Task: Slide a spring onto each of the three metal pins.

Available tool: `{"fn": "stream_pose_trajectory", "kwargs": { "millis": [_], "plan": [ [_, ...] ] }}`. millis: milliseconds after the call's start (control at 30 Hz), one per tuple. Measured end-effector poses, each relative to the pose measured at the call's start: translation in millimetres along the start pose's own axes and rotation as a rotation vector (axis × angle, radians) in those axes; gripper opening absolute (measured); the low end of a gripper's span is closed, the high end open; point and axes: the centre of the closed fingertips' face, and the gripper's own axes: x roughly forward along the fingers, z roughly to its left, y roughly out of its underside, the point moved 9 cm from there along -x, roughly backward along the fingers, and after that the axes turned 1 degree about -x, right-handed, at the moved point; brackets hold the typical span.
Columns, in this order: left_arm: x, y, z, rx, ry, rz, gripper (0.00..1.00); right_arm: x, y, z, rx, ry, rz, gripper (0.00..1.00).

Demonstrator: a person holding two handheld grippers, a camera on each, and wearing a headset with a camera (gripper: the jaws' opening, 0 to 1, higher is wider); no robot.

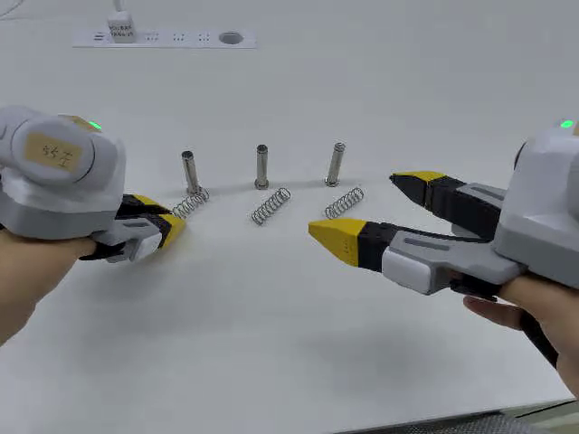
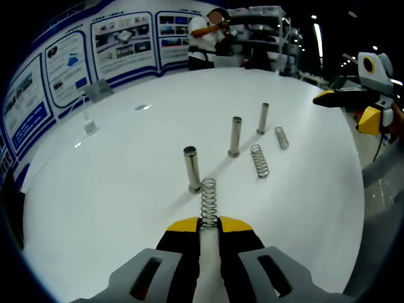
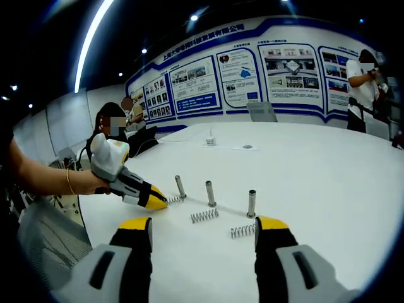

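**White bench, three pins, zero springs on so far**

Plain white tabletop [image 1: 289,362], with a white power strip [image 1: 163,37] at the far edge and blue-bordered posters on the wall behind. Three short shiny metal pins stand upright in a row: left pin [image 1: 189,172], middle pin [image 1: 261,167], right pin [image 1: 336,163]. A thin steel-wire coil spring lies flat in front of each: left spring [image 1: 191,204], middle spring [image 1: 270,205], right spring [image 1: 345,202]. None is on a pin yet.

The yellow-tipped left gripper [image 2: 209,222] has its jaws down to a narrow slit, with the near end of the left spring pinched between the tips. The spring's far end sits just beside the left pin's base. The yellow-tipped right gripper [image 1: 371,208] hovers near the right spring, jaws spread wide, holding nothing.

My guess on handling: those springs are featherlight and bendy, and they'll roll or ping away if squeezed hard. I'd take one gently across the coils near the middle, so it stays straight enough to line up over a pin top. The pins look stiff but skinny, probably easy to knock.

Hard to make out: in the head view the yellow tip covers the pinch point, so I can't tell how firm the hold is. I also can't tell if the pins are fixed to the table or just standing on their flared feet.
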Motion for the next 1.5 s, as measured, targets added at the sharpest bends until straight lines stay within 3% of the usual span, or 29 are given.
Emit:
{"fn": "stream_pose_trajectory", "kwargs": {
  "millis": [300,400,500,900,1167,1500],
  "plan": [
    [-24.8,-9.6,-9.8,-0.075,0.02,-0.105,0.09,4.7,-9.7,10.1,0.039,-0.044,-0.029,0.63],
    [-34.4,-16.0,-16.5,-0.14,0.037,-0.174,0.09,9.1,-18.6,15.5,0.064,-0.071,-0.061,0.61],
    [-41.4,-18.8,-22.3,-0.164,0.052,-0.207,0.09,14.4,-26.7,19.8,0.101,-0.092,-0.087,0.59],
    [-67.8,-33.0,-49.6,-0.157,0.123,-0.377,0.1,33.5,-44.3,39.9,0.169,-0.195,-0.127,0.46],
    [-78.0,-35.8,-60.6,-0.147,0.152,-0.447,0.1,40.5,-48.2,48.8,0.305,-0.268,-0.149,0.35],
    [-79.2,-37.8,-67.1,-0.142,0.195,-0.52,0.1,47.0,-45.5,53.1,0.428,-0.314,-0.147,0.26]
  ]
}}
